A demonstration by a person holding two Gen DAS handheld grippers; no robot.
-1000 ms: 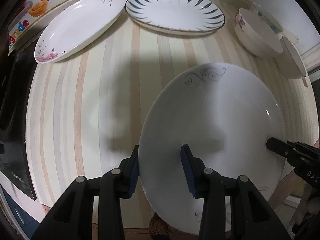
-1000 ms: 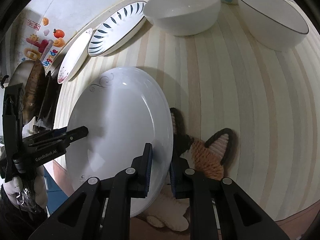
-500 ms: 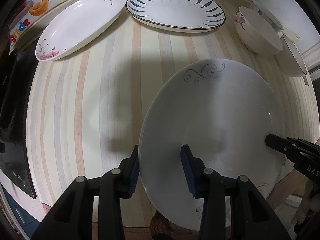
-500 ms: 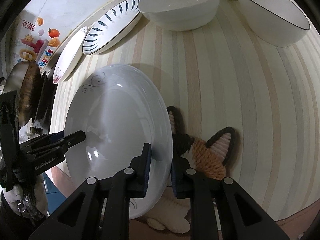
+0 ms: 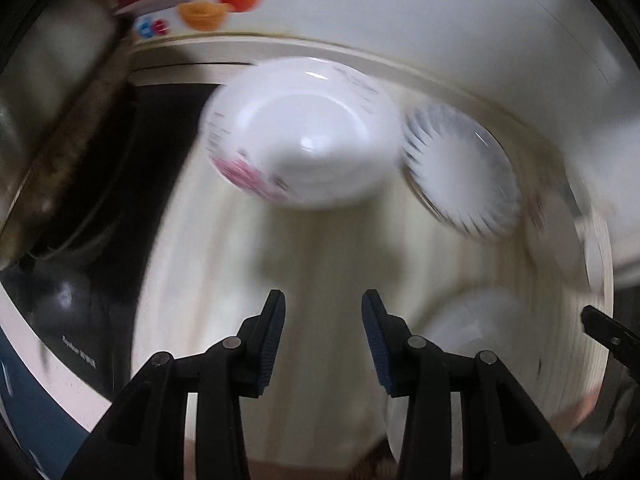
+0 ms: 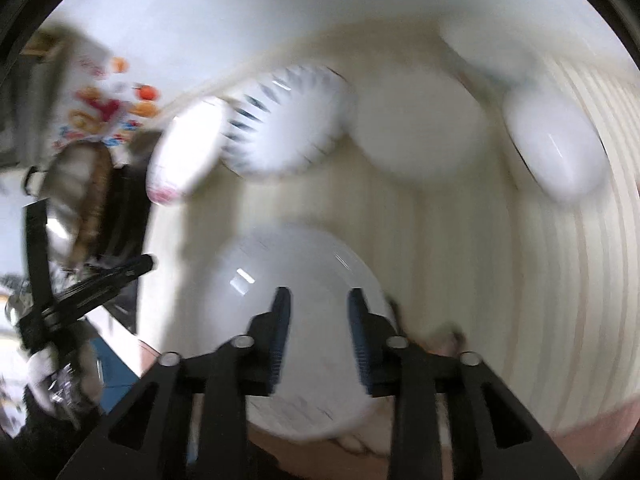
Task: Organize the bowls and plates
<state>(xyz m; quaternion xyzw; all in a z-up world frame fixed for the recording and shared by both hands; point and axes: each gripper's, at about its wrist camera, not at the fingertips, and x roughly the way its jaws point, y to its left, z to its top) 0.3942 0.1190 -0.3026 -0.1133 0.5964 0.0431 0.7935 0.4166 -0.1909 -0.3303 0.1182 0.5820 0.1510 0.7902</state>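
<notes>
Pale striped tabletop [image 5: 332, 264] against a white wall [image 5: 400, 12] with bright fruit stickers [image 5: 224, 0].

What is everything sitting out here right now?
Large plate: one, plain white, near table edge, below the right claw.
Pink-flowered dish: one, white, far left.
Blue-leaf plate: one, white and blue, beside it.
Bowls: two, white, far right, blurred.
Table: one, cream striped.
Fruit stickers: several, orange and red, on the wall.
Left claw: black, blue pads, open, empty.
Right claw: black, opening, nothing gripped.
</notes>
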